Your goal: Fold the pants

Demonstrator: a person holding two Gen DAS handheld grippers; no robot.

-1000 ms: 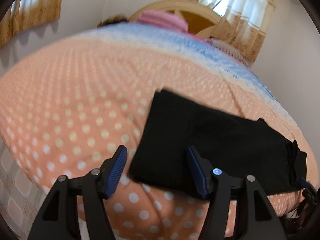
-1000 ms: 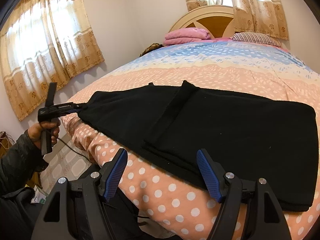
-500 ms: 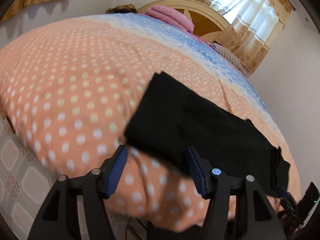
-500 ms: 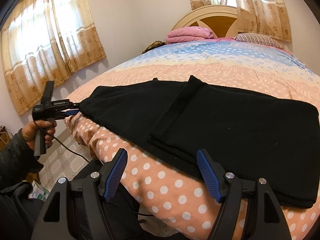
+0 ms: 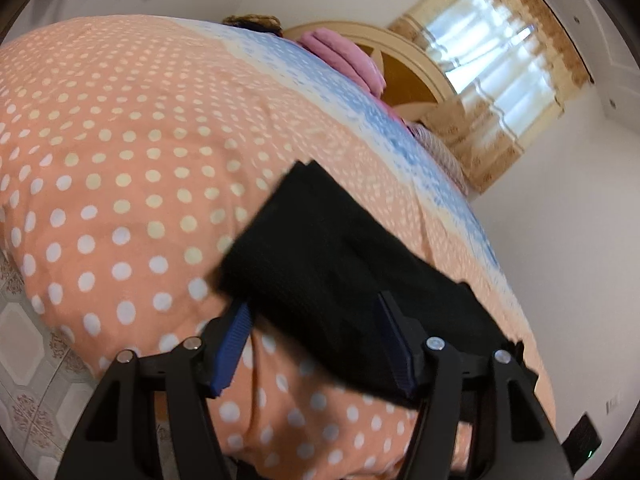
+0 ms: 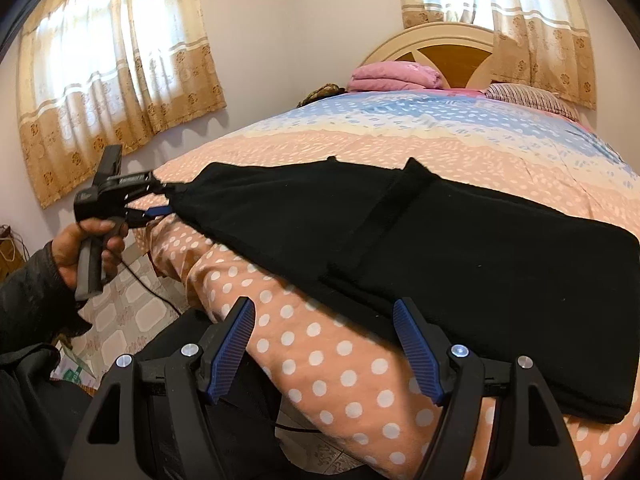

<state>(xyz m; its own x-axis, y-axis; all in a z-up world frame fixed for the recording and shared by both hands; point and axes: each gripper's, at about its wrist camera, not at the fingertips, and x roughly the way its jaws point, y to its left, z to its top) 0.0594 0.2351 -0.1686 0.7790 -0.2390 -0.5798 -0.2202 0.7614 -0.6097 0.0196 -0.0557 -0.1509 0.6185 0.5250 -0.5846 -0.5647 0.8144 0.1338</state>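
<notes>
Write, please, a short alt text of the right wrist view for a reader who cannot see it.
Black pants lie spread flat on a bed with a polka-dot cover. The open right gripper hovers at their near edge. At far left, the left gripper meets the pants' end; its grip is unclear.

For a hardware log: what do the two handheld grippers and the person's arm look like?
Both grippers, left gripper and right gripper, have black frames, ribbed blue pads and silver rivets. The left gripper has a pistol handle, white lettering and a black cable. Dark sleeve, bare hand.
</notes>
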